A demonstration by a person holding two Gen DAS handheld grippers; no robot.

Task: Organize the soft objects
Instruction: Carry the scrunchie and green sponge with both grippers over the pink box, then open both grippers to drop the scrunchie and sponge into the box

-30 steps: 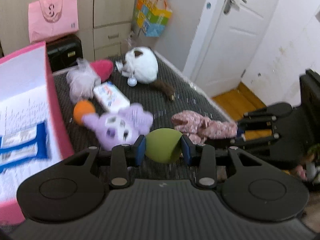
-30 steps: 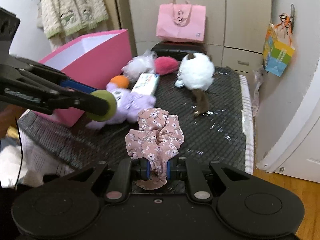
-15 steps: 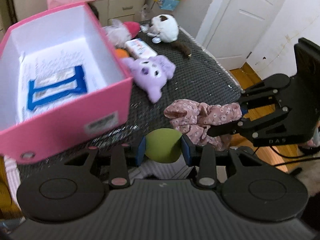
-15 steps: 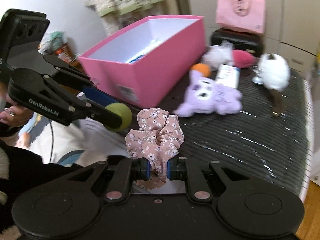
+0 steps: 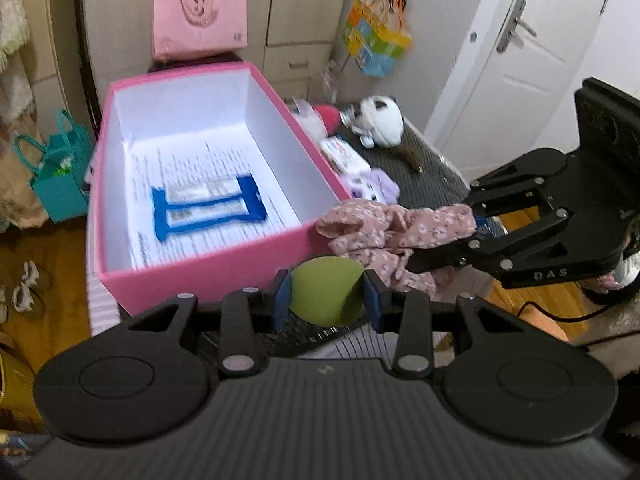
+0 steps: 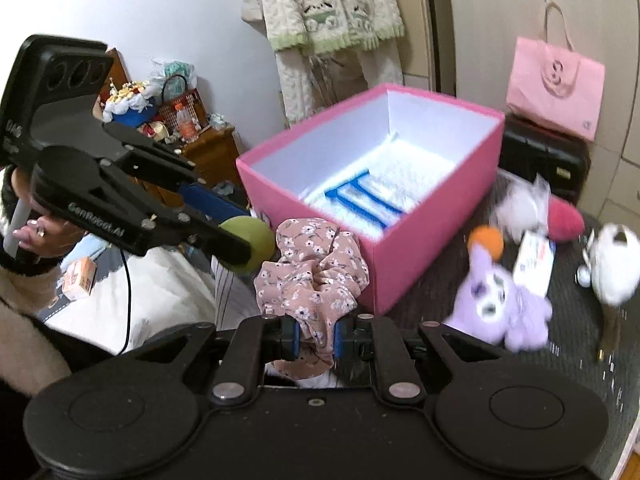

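Pinching a green foam ball (image 5: 326,297) at its widest girth, left gripper (image 5: 326,305) hovers at the pink box's (image 5: 208,268) 6 o'clock rim. Right gripper (image 6: 314,339) clamps a floral scrunchie (image 6: 312,270): light, limp, squashy; bunched fabric grips best.

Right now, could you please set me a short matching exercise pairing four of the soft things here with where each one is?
Things:
1. green ball
2. floral scrunchie
3. purple plush
4. blue-edged packets

Places:
A. inside the pink box
B. in the right claw
C. in the left claw
D. lying on the dark mat

Pairs: 1-C, 2-B, 3-D, 4-A
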